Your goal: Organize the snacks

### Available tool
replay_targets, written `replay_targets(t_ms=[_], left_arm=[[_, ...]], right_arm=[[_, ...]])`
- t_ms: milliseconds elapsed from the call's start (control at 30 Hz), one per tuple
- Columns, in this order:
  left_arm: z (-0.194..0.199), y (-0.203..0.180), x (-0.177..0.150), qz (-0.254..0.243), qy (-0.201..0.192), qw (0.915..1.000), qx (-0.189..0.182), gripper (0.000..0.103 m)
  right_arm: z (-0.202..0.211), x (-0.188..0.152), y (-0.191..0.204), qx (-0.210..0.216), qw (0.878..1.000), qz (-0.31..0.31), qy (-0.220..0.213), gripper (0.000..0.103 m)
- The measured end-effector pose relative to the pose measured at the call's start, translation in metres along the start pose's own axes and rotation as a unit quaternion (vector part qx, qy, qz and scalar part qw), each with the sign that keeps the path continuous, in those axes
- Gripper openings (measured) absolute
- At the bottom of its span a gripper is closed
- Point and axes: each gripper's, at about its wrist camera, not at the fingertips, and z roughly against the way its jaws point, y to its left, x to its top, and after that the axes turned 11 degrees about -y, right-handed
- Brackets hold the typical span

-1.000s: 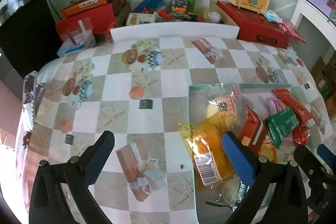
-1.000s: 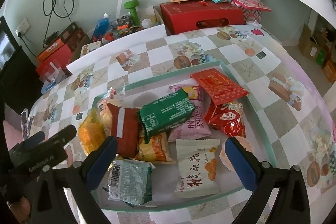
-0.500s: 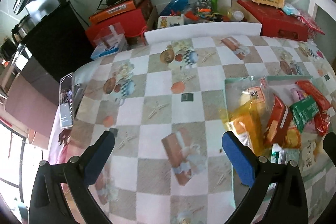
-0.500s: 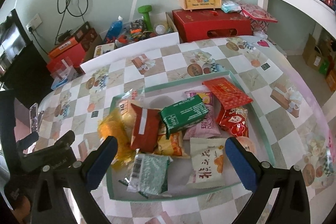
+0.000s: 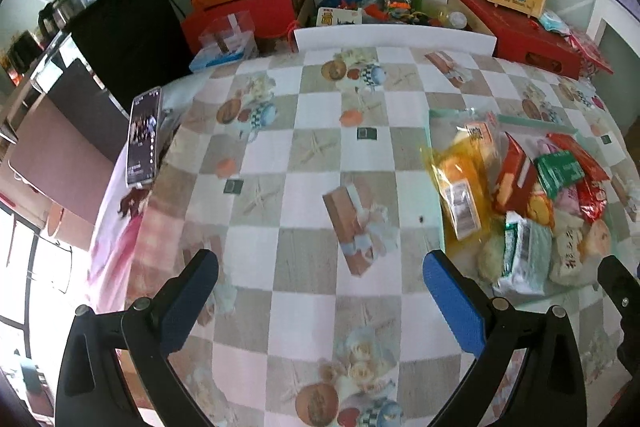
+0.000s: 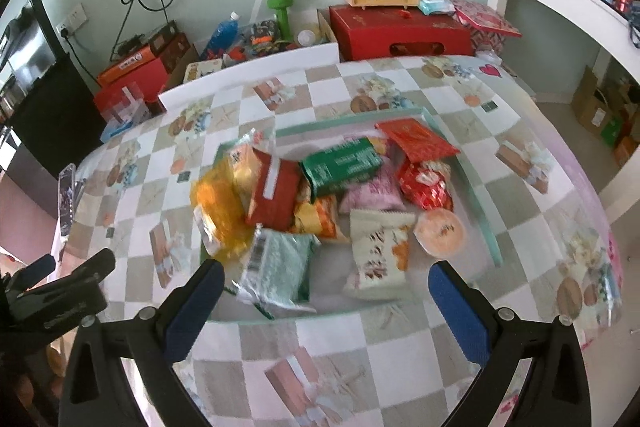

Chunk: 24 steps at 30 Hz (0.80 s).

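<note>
Pale-green tray [image 6: 486, 223], shallow-walled, set toward the tablecloth's [image 5: 304, 163] right edge; it corrals the snacks in one loose heap. Contents: green packet [image 6: 340, 163] atop pink bag [image 6: 370, 193]; red pouch [image 6: 274, 191] leaning on yellow bag [image 6: 218, 205]; mint wrapper [image 6: 278, 267] and cream packet [image 6: 378, 253] at near wall. Left gripper [image 5: 320, 293] and right gripper [image 6: 326, 297]: jaws spread, empty, held above, probably clear of the finished pile.

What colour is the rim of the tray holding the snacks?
Pale mint green rim on the shallow tray; clearest in the right wrist view.
</note>
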Motion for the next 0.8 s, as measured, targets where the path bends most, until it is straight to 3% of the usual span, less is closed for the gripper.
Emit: replay_targets(t_ms=[300, 800], left_arm=[[0.0, 0.004, -0.027, 0.025, 0.017, 0.9993, -0.021, 0.102], [-0.001, 0.01, -0.059, 0.021, 0.039, 0.9988, -0.021, 0.102]], right_arm=[[0.005, -0.028, -0.017, -0.014, 1.0, -0.008, 0.01, 0.103], [0.005, -0.056, -0.016, -0.01, 1.0, -0.001, 0.02, 0.103]])
